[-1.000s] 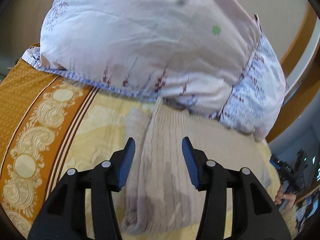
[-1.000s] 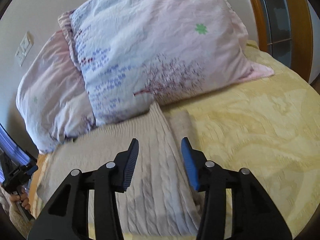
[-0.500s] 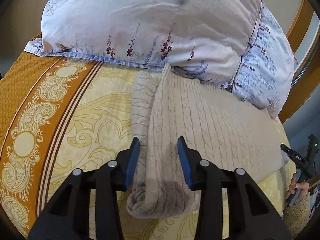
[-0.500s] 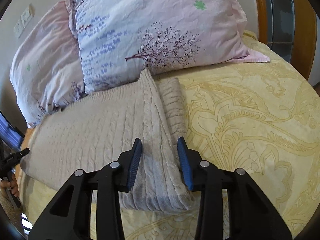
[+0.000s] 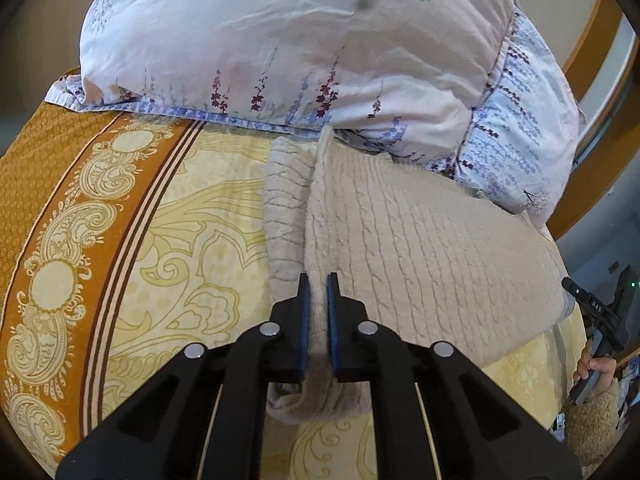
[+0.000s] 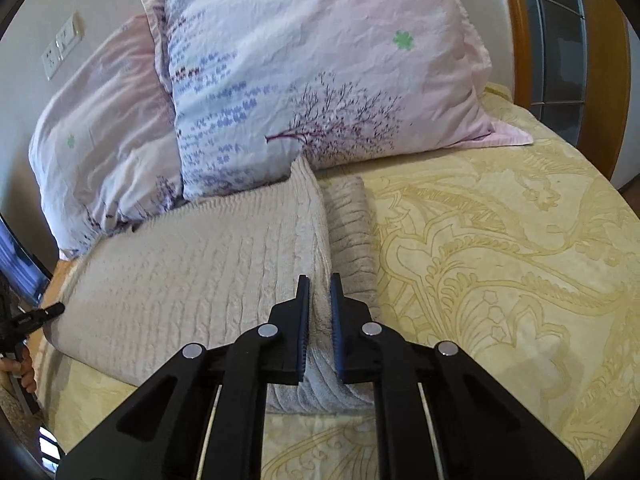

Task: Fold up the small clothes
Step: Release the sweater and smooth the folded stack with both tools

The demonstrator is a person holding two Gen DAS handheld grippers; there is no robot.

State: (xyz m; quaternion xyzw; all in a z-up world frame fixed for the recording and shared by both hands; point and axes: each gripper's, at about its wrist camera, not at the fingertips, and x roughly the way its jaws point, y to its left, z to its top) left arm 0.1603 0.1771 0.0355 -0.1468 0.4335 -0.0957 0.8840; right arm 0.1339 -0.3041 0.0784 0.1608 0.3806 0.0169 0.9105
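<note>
**Both claws pinched on the sweater's 2 side folds**

Left wrist view: my left gripper is closed on the raised fold of the beige cable-knit sweater, bottom centre of frame. The fold's long axis runs straight ahead from the claw, up-frame to the floral pillows. The sweater body spreads right; a folded sleeve lies just left of the fold on the yellow bedspread.

Right wrist view: my right gripper is clamped on the opposite fold, same axis, pointing up-frame. The body spreads left here, a sleeve just right. I judge the next fold runs across that axis, away from the pillows.
</note>
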